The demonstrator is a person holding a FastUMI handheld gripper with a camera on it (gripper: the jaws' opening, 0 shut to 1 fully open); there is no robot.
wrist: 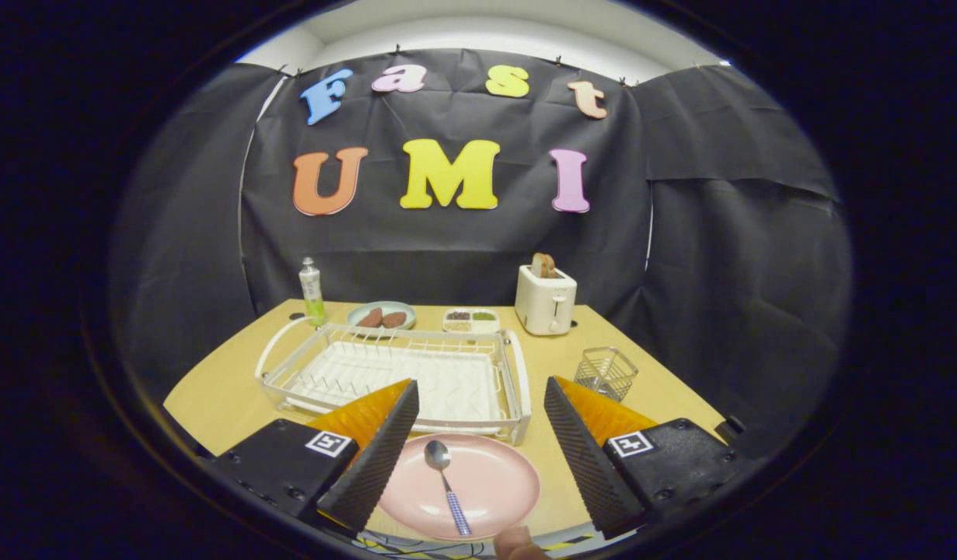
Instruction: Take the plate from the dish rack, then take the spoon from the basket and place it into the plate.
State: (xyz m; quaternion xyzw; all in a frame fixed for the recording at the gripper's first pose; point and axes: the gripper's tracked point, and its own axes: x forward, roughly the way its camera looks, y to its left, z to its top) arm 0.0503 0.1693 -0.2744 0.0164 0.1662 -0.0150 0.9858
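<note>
Fingers of the gripper (482, 443) are spread wide apart and hold nothing. Between them lies the pink plate (478, 498) flat on the wooden table (214, 397). The spoon (445, 482) rests in the plate, bowl end pointing away and handle pointing back. So the job looks done, and the wide gap between the fingers is probably there because the spoon is let go. A fingertip (517, 544) of a person peeks up just below the plate.

Just past the plate sits the white dish rack (392, 373), with no dishes in it. Off to the side of the rack stands the small wire basket (606, 372), which looks bare too. Farther back are a toaster (546, 299) with bread in it, a small tray of food (470, 320), a blue plate with brown pieces (381, 315) and a green bottle (312, 292) near the wall.
</note>
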